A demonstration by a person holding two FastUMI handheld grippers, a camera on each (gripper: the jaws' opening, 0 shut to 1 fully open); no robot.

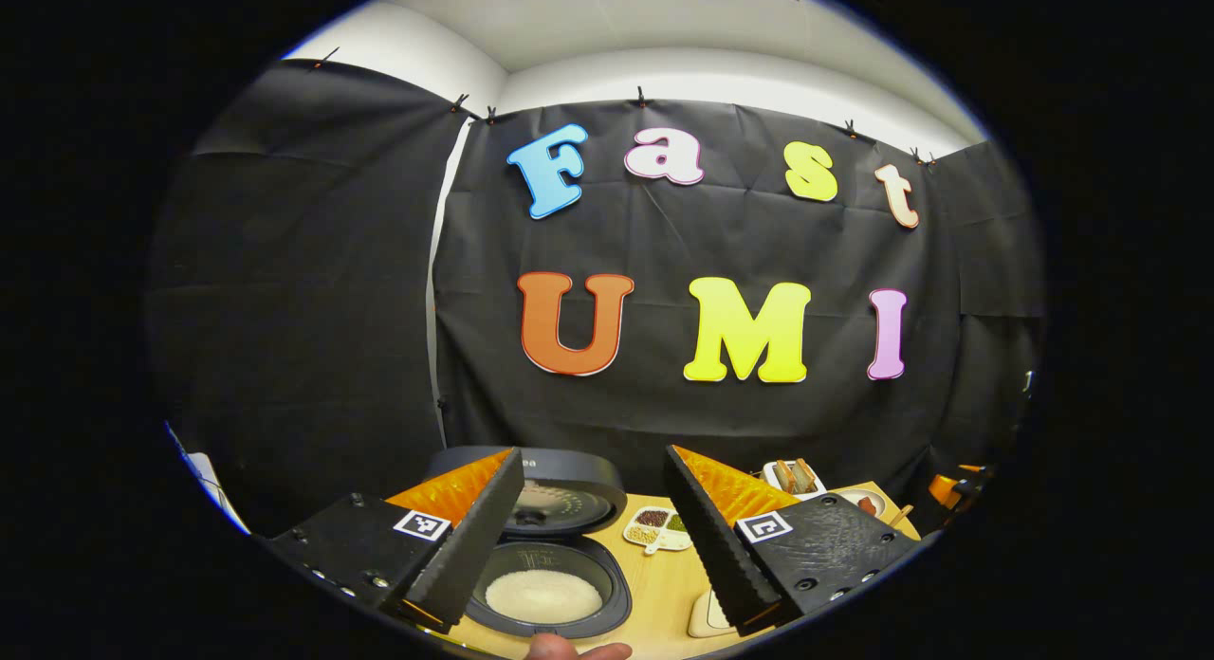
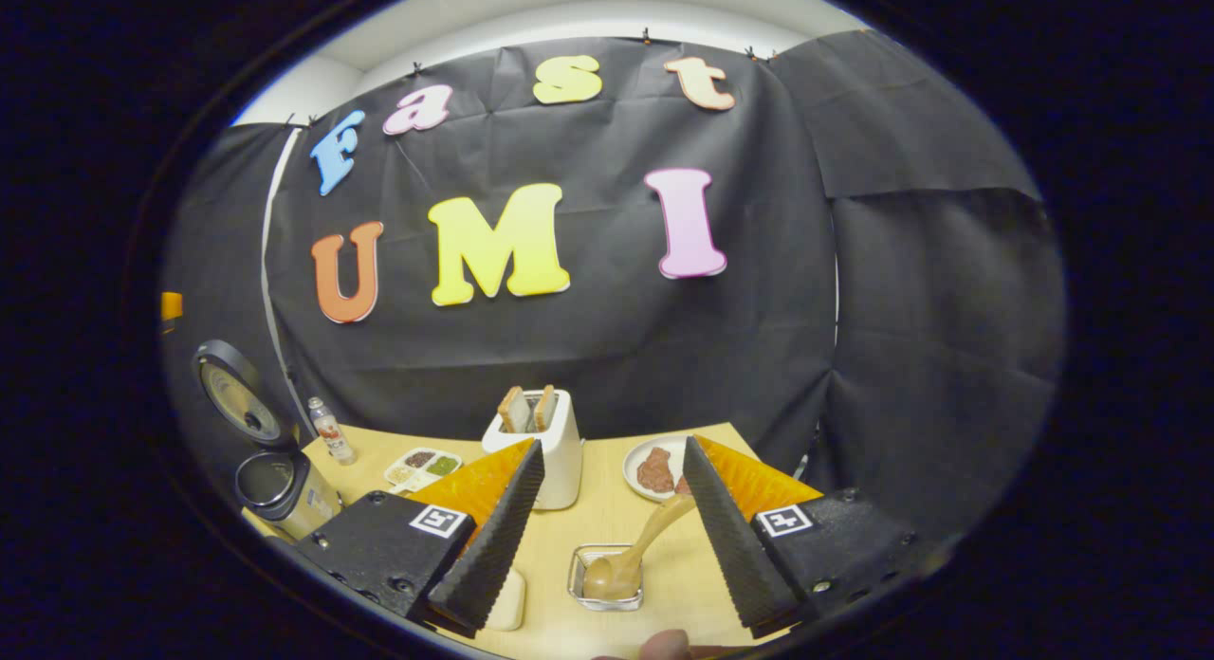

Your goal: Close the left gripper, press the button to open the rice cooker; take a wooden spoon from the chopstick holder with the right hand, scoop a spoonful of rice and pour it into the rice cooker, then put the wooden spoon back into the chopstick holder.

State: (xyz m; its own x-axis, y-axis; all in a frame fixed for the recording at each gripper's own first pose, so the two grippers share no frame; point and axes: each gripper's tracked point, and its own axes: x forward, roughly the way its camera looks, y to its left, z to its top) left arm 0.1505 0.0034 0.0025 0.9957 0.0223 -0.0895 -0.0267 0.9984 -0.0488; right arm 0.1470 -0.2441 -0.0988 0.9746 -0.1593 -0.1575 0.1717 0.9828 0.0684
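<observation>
The rice cooker stands on the counter with its lid up and white rice inside. Above it the left hand-held gripper hangs with fingers spread, pinching nothing. The right hand-held gripper is spread too; the wooden spoon rests in the chopstick holder, well right of the rice cooker.

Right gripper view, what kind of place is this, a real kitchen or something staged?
Probably a staged kitchen set in a recording booth. A wooden table carries a toaster with bread, an open rice cooker with rice inside and a divided dish of grains, while black cloth hangs behind as the wall.
</observation>
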